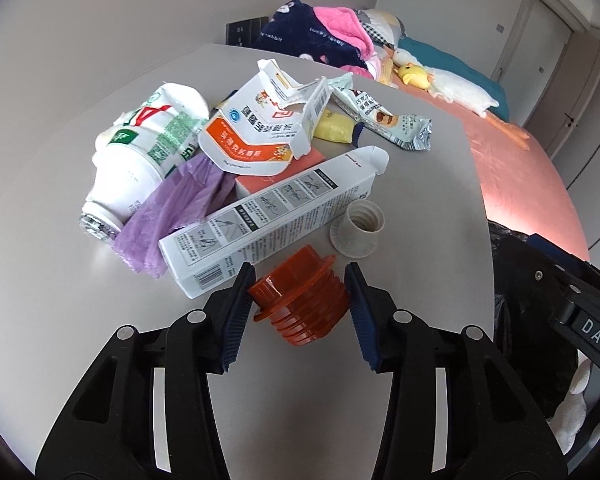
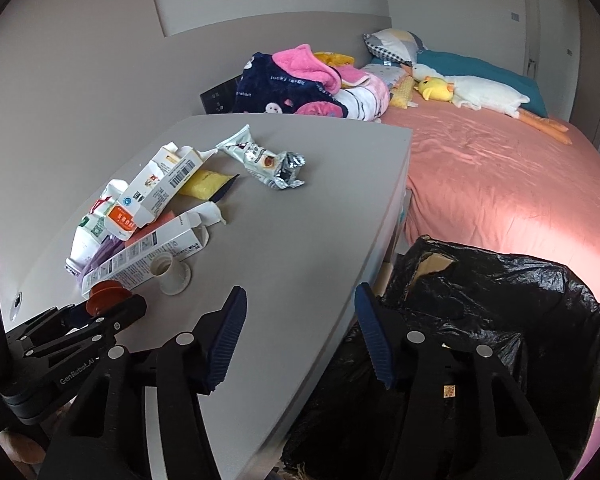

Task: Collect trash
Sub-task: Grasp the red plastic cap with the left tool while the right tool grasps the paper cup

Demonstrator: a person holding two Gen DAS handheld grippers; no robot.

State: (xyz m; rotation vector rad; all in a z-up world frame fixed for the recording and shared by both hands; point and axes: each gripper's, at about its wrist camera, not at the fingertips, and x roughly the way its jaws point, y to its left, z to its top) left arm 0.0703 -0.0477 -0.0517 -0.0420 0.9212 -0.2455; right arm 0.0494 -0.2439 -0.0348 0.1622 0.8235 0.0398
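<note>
In the left wrist view, our left tongs [image 1: 300, 292] have closed part-way on the orange threaded cap [image 1: 300, 300], both pads touching its sides, so we judge it gripped and ready to lift off the bench [image 1: 420, 184]. At twelve o'clock from it lies the long white carton [image 1: 268, 216], with the white cap [image 1: 358, 230] at one o'clock and the crushed bottle [image 1: 140, 152] at ten. In the right wrist view, our right tongs [image 2: 300, 328] stand half open and empty, straddling the bench edge; the black trash bag [image 2: 480, 300] gapes at three o'clock, placed beside the bench, presumably so trash drops straight in.
</note>
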